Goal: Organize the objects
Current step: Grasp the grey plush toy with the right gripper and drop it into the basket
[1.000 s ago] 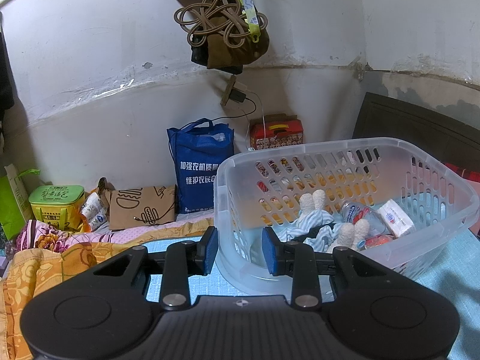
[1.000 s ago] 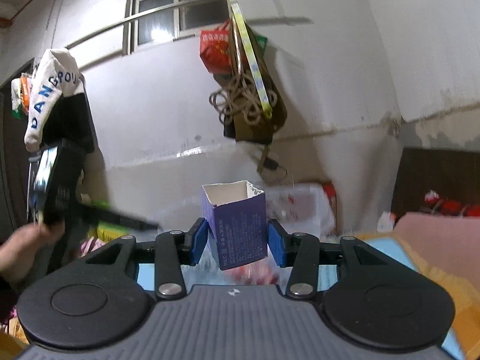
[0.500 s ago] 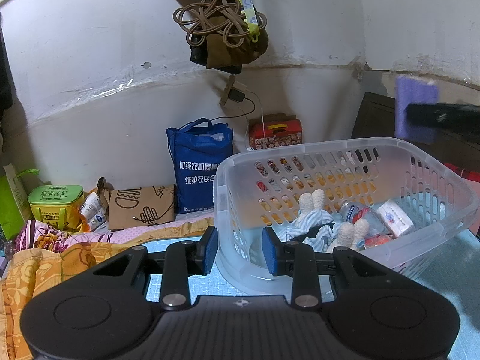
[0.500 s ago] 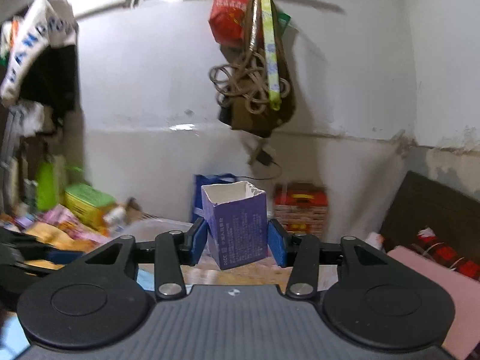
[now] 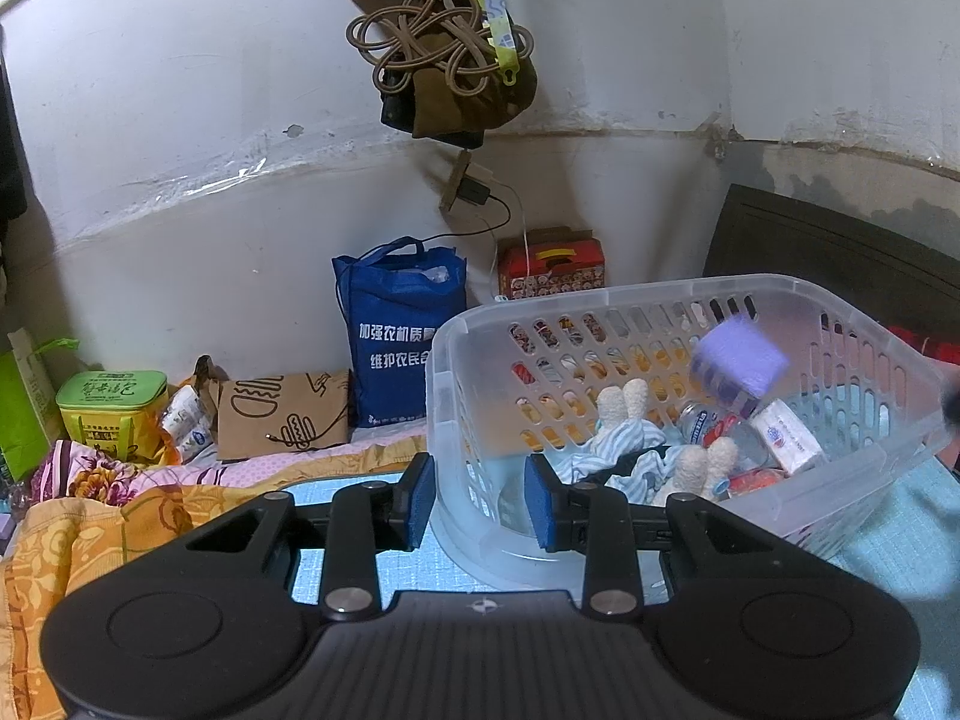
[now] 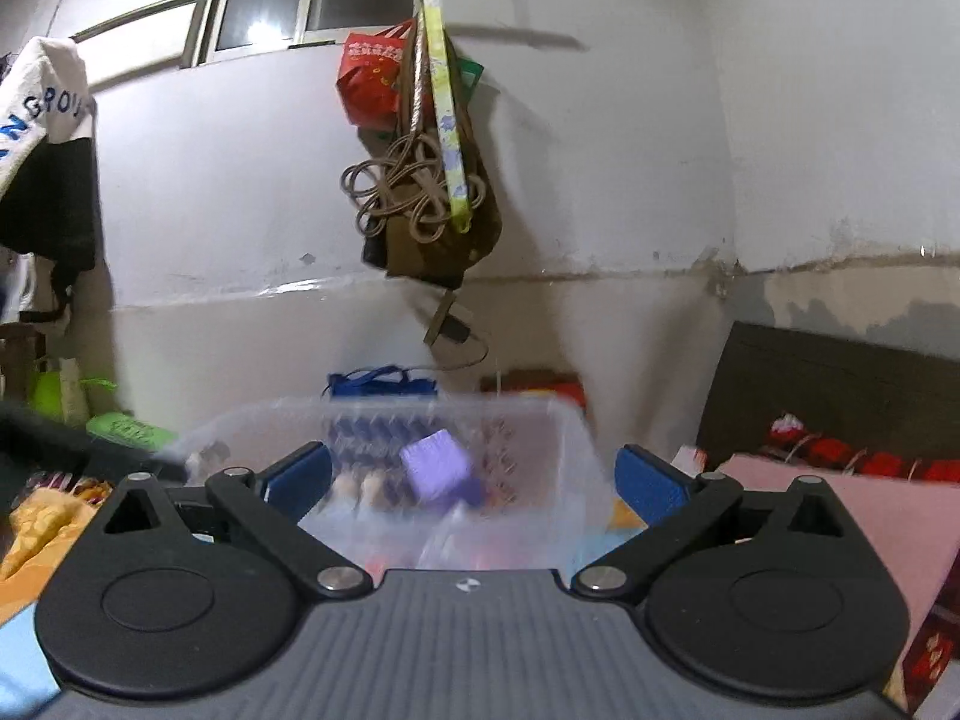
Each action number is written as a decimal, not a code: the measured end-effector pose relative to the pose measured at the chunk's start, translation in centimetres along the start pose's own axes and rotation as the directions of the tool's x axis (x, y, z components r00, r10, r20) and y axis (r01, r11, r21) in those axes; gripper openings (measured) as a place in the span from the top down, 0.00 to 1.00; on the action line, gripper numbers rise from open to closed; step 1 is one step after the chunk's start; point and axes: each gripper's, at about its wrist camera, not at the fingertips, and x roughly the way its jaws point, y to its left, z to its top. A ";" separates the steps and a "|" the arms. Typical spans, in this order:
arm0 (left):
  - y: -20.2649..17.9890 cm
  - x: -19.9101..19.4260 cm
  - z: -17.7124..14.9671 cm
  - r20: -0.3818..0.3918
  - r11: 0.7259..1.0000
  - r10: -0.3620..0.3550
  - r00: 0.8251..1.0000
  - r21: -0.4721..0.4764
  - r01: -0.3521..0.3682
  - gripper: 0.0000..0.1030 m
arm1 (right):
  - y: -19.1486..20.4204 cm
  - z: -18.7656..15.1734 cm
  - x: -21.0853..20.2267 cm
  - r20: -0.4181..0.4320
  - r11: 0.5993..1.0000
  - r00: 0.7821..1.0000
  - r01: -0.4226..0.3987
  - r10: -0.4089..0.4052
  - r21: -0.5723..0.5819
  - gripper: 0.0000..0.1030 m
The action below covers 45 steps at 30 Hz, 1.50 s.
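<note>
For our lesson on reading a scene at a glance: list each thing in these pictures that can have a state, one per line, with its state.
right gripper: jaws opening wide, nothing between the pads
purple carton: blurred, loose in the air over the basket
basket: tilted, partly filled
left gripper: shut on the basket's near wall
blue tote bag: upright against the wall
green tin: lid on

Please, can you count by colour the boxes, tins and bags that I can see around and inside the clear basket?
Purple: 1, carton dropping into the basket
White: 1, packet
Blue: 1, bag
Red: 1, box
Green: 1, tin
Brown: 1, paper bag
Total: 6
</note>
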 end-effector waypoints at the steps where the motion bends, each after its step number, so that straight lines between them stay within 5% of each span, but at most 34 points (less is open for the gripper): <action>1: 0.0 0.0 0.0 0.000 1.000 -0.001 1.000 0.000 0.001 0.65 | 0.2 -0.7 -0.2 -0.008 1.000 1.000 -0.009 0.009 0.014 0.00; 10: 0.0 0.0 -0.1 0.001 1.000 0.001 1.000 -0.001 -0.001 0.65 | 2.1 -5.1 -1.0 -0.127 0.986 0.983 -0.116 0.130 0.116 0.00; 18: 0.0 0.0 0.0 0.002 1.000 0.000 1.000 0.000 0.000 0.64 | 5.2 -7.3 -1.9 -0.125 0.956 0.961 -0.221 0.248 0.195 0.00; 30: 0.0 0.0 0.0 0.002 1.000 0.001 1.000 0.001 -0.001 0.64 | 11.5 -10.1 -3.2 -0.069 0.976 0.978 -0.189 0.197 0.111 0.00; 37: -0.1 0.0 0.1 0.002 1.000 0.000 1.000 0.002 0.000 0.64 | 13.3 -9.5 -0.4 -0.157 0.990 0.980 -0.113 0.124 0.081 0.00; 40: -0.1 0.0 0.1 0.002 1.000 0.001 1.000 0.002 -0.001 0.64 | 13.3 -9.3 -0.1 -0.167 0.986 0.973 -0.145 0.158 0.085 0.06; 43: 0.0 -0.1 0.1 0.002 1.000 -0.003 1.000 0.001 0.003 0.64 | 13.8 -9.6 0.0 -0.192 0.987 0.968 -0.153 0.158 0.041 0.32; 45: -0.1 -0.1 0.0 0.003 1.000 -0.002 1.000 0.002 0.002 0.64 | 13.7 -9.7 -0.1 -0.191 0.985 0.966 -0.170 0.174 0.039 0.32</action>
